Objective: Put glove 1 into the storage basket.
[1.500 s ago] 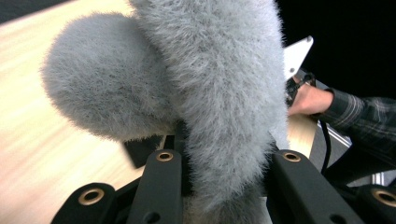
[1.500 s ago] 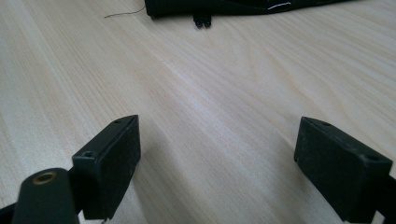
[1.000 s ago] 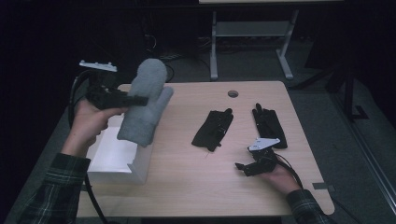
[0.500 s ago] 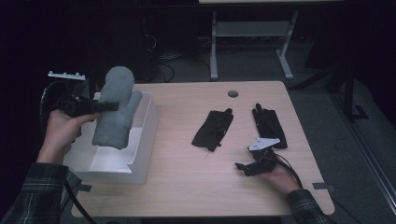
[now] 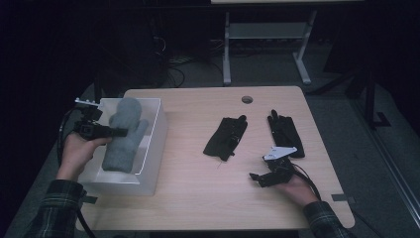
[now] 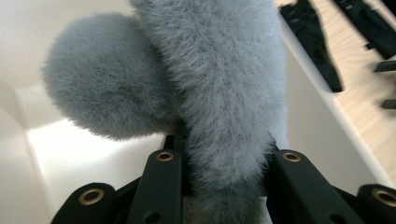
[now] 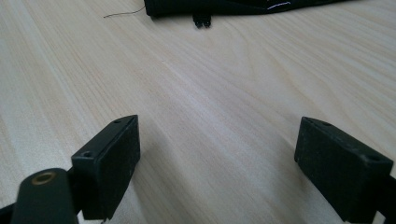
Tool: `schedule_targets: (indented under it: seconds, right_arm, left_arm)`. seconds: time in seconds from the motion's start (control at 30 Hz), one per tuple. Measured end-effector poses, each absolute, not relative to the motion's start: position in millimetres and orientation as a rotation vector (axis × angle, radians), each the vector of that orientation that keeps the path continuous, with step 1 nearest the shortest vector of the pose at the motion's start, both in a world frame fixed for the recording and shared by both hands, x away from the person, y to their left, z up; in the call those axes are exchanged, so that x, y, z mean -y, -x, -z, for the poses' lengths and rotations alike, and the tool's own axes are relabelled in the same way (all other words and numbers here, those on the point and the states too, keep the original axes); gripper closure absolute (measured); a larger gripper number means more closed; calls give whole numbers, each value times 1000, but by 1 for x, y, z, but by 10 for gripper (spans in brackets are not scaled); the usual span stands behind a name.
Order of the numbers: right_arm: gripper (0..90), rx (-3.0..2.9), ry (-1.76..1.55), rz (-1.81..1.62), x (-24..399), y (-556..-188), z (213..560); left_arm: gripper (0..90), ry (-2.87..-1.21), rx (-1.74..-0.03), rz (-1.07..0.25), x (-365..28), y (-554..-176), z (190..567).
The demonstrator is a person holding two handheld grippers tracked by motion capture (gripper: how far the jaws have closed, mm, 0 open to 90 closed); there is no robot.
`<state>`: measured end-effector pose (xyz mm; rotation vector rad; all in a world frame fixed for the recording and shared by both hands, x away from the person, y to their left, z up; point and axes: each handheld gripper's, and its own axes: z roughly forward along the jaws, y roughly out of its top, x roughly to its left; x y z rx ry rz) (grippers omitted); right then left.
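1. The fluffy grey fleece mitten (image 5: 123,136) is clamped between the fingers of the left gripper (image 5: 113,132); in the left gripper view the pile (image 6: 219,93) is squeezed between both black fingers (image 6: 161,182).
2. The mitten is inside the white rectangular plastic bin (image 5: 154,141) at the left end of the pale wooden counter (image 5: 198,198); its lower end looks to be at or near the bin floor, contact cannot be told.
3. Step in hand, as judged: the mitten is to be set down in the bin and let go.
4. It should be lowered until the weight is taken by the bin floor, then the fingers should be spread fully; fleece may cling to the pads.
5. The gripper should be pulled straight up, clear of the bin wall, so the bin is not dragged.
6. The right gripper (image 5: 262,177) rests on the counter, fingers (image 7: 109,163) spread wide with nothing between them.
7. Two flat black fabric gloves (image 5: 227,137) (image 5: 285,134) lie on the counter, well apart from the bin; these are judged to be next.
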<state>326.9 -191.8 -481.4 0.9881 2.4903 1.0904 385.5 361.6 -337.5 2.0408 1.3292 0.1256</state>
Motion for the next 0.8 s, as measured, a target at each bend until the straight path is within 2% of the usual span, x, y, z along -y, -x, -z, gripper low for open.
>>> schedule_targets:
  seconds: [0.5,0.63,0.7,0.8]
  right_arm:
    - [142,-2490,-989,-1091,192,-327,481]
    - [142,-2490,-988,-1091,192,-327,481]
    - [142,-2490,-988,-1090,192,-327,481]
    - [142,-2490,-988,-1091,192,-327,481]
  left_arm:
    - [702,-2198,-1456,-98,-350,-411,407]
    - [682,-2171,-1481,-77,-356,-413,420]
    - [651,-2163,-1486,-83,-357,-412,419]
    - [519,-2153,-1502,-106,-356,-411,416]
